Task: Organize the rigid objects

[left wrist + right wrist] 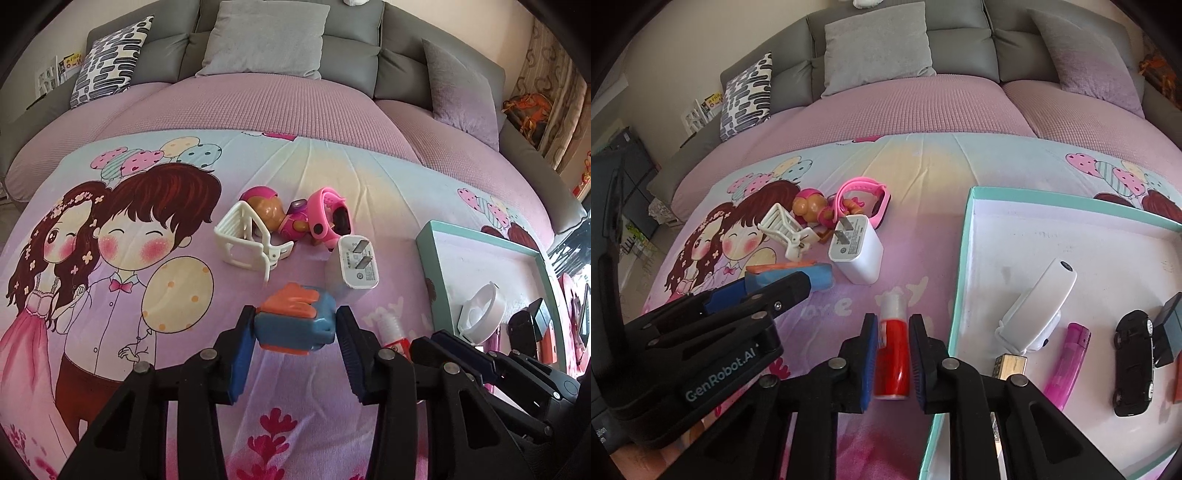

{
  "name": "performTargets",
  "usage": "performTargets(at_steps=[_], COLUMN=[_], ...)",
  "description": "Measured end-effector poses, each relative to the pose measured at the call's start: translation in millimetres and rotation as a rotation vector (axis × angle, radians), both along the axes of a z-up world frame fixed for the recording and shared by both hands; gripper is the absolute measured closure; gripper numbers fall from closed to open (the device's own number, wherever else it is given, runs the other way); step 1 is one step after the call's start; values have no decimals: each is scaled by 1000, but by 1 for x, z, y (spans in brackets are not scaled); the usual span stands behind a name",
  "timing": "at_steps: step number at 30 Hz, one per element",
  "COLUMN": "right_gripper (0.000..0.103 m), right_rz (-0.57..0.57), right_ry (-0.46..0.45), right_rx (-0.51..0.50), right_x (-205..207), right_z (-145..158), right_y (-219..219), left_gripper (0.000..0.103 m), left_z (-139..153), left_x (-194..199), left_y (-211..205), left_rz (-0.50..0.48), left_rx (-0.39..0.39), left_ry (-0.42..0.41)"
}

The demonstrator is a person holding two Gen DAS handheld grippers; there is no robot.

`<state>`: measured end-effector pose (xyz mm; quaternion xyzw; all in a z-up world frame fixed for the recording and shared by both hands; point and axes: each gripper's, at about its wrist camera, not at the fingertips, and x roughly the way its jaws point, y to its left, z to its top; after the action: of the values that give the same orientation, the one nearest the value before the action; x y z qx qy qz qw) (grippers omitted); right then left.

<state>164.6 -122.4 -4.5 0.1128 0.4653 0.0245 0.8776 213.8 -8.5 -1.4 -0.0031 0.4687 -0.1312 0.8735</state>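
In the left wrist view my left gripper [294, 313] is shut on a blue and orange toy block [295, 325], held just above the cartoon bedsheet. The right wrist view shows my right gripper [893, 319] shut on a red bottle with a white cap [893, 354], which lies lengthwise between the pads beside the box. The loose pile on the sheet holds a white charger plug [354, 266], a pink watch [327, 218], a toy figure [271, 212] and a white plastic clip [247, 240]. The left gripper's fingers [798, 284] reach in from the left of the right wrist view.
A shallow box with a teal rim [964, 258] lies at the right on the sheet. It holds a white device [1041, 302], a pink lighter [1069, 362], a black toy car [1134, 362] and other small items. Grey sofa cushions [266, 37] rise behind.
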Motion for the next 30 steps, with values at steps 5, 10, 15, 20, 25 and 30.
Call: performTargets(at_steps=[5, 10, 15, 20, 25, 30], right_gripper=[93, 96, 96, 93, 93, 93], right_rz=[8, 14, 9, -8, -18, -23], right_ry=[6, 8, 36, 39, 41, 32], right_rx=[12, 13, 12, -1, 1, 4], right_x=[1, 0, 1, 1, 1, 1], right_z=[-2, -3, -9, -10, -9, -5], right_y=[-1, -3, -3, -2, -3, -4], left_gripper=[58, 58, 58, 58, 58, 58], left_z=[5, 12, 12, 9, 7, 5], left_x=[-3, -5, -5, -4, -4, -4], left_y=[0, 5, 13, 19, 22, 24], left_rz=[5, 23, 46, 63, 69, 72], left_rx=[5, 7, 6, 3, -1, -9], left_ry=[-12, -32, -32, -24, -16, -11])
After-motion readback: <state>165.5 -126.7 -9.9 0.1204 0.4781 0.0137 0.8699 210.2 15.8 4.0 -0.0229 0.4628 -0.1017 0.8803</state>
